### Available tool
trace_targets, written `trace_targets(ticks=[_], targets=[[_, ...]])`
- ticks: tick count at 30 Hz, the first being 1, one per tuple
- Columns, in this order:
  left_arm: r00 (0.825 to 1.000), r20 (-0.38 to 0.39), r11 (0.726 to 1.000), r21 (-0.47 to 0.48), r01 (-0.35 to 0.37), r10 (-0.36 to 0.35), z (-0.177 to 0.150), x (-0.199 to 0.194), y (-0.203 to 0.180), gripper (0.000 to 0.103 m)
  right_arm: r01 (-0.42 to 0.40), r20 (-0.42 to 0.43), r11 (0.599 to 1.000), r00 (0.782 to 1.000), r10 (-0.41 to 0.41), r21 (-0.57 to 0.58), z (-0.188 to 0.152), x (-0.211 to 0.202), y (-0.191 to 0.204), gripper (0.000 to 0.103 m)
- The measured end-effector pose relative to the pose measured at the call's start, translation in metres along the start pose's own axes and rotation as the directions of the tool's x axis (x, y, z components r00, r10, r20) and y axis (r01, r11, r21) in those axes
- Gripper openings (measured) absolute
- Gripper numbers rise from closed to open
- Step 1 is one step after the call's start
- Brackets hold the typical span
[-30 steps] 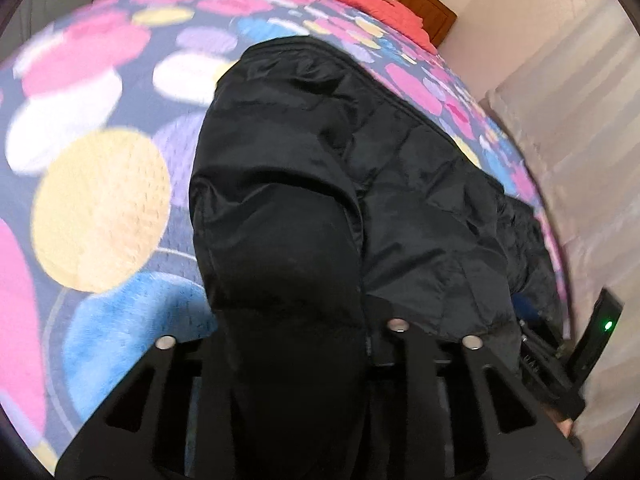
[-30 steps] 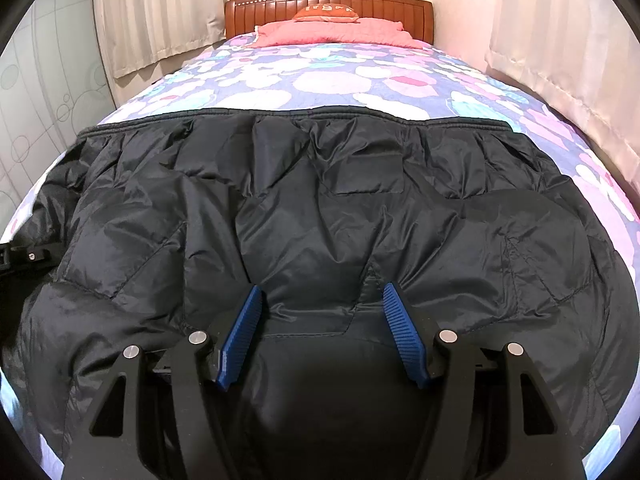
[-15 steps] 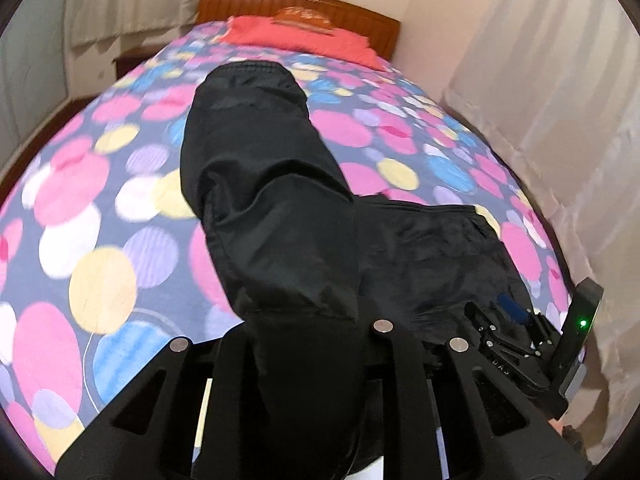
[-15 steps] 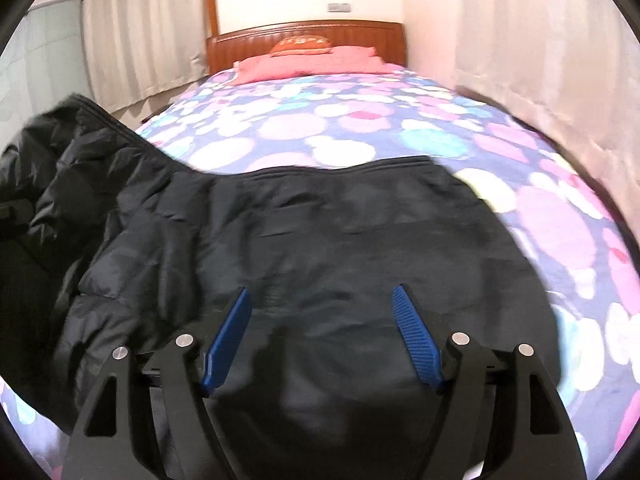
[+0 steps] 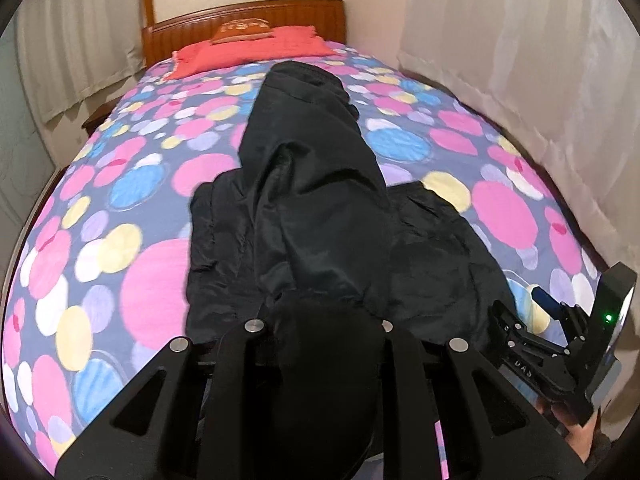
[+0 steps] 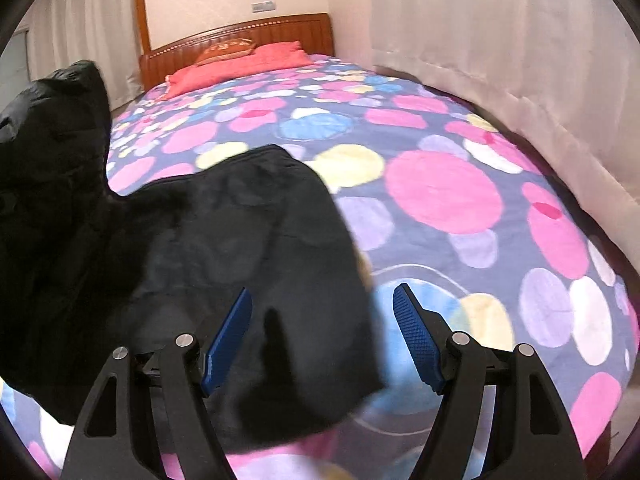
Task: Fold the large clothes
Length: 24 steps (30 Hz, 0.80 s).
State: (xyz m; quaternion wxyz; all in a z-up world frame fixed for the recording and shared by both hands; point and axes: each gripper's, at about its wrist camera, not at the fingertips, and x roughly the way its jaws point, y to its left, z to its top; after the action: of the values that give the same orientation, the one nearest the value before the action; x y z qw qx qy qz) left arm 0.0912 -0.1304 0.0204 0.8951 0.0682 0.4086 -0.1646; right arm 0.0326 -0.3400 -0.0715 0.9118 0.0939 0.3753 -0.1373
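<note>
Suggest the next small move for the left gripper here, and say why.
Probably carry the left gripper across toward the right side and lower it. It is shut on a lifted flap of the black padded jacket, while the rest lies flat on the spotted bedspread. The right gripper hangs open over the jacket's edge, holding nothing.

We see jacket (image 5: pixel 420 248) on bed (image 5: pixel 120 184), pillow (image 5: pixel 256 46) behind it against headboard (image 5: pixel 244 18), curtain (image 5: pixel 520 80) right.
</note>
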Motion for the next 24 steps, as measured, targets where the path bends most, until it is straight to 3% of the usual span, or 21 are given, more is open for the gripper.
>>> trace_targets(ticks=[9, 15, 24], targets=[[0.999, -0.052, 0.997, 0.076, -0.002, 0.006, -0.021, 0.053, -0.076, 0.018, 0.049, -0.029, 0.998, 0.998, -0.048, 0.039, -0.007, 0.005, -0.035, 0.072], [0.998, -0.059, 0.995, 0.100, 0.003, 0.003, -0.044, 0.078, -0.095, 0.018, 0.041, -0.054, 0.997, 0.998, -0.038, 0.058, -0.012, 0.013, -0.043, 0.072], [0.999, -0.037, 0.994, 0.106, -0.006, 0.010, -0.053, 0.087, -0.104, 0.018, 0.048, -0.057, 0.997, 0.997, -0.045, 0.056, -0.014, 0.017, -0.043, 0.072]])
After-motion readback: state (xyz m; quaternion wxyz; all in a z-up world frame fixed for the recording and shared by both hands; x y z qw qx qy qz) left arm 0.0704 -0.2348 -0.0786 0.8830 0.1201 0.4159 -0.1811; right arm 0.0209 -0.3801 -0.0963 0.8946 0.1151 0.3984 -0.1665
